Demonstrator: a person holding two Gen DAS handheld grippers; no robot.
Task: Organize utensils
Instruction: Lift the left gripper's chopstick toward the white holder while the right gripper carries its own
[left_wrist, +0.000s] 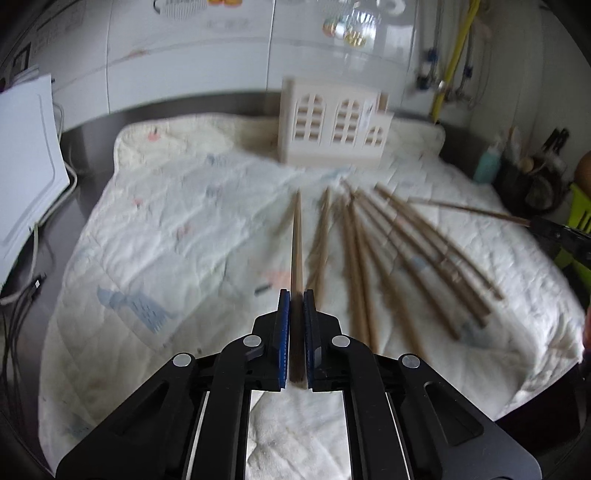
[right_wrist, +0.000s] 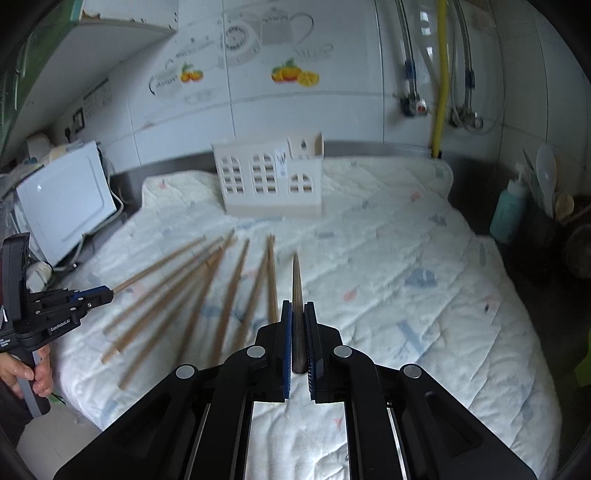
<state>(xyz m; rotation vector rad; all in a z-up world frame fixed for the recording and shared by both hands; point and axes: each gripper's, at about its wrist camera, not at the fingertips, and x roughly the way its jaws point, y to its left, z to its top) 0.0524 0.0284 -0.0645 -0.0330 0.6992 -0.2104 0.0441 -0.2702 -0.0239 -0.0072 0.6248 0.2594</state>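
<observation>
Tongs first. We find the left gripper (left_wrist: 296, 295) clamped on a single chopstick (left_wrist: 296, 243), its blue pads (left_wrist: 283, 332) pressed flat on the butt end. The stick's long axis runs straight ahead toward twelve o'clock, in line with the jaws, thin tip leading. The right gripper (right_wrist: 297, 306) is likewise closed on its own chopstick (right_wrist: 296, 288), darker in shade, also pointing to twelve o'clock along the jaw line. In the right wrist view the left gripper shows at nine o'clock, its stick slanting up toward one o'clock.

Outward from the tongs, the loose chopsticks (left_wrist: 399, 251) lie fanned on the quilted cloth (left_wrist: 166, 229), at one to two o'clock of the left jaws and ten to eleven o'clock of the right. Their tips converge toward the far end and their butts spread toward us. We count roughly eight, though blur prevents a firm figure.

Beyond them, at twelve o'clock in both views, stands the white house-shaped holder (right_wrist: 269, 181), upright near the far edge of the cloth and well apart from both held tips. Its open top faces up.

We judge the coming move turns on this: both sticks point at the holder, roughly level with its face. Each must tip downward to enter. Neither hand appears clearly nearer. A microwave (right_wrist: 62, 206) stands off the cloth at nine o'clock.
</observation>
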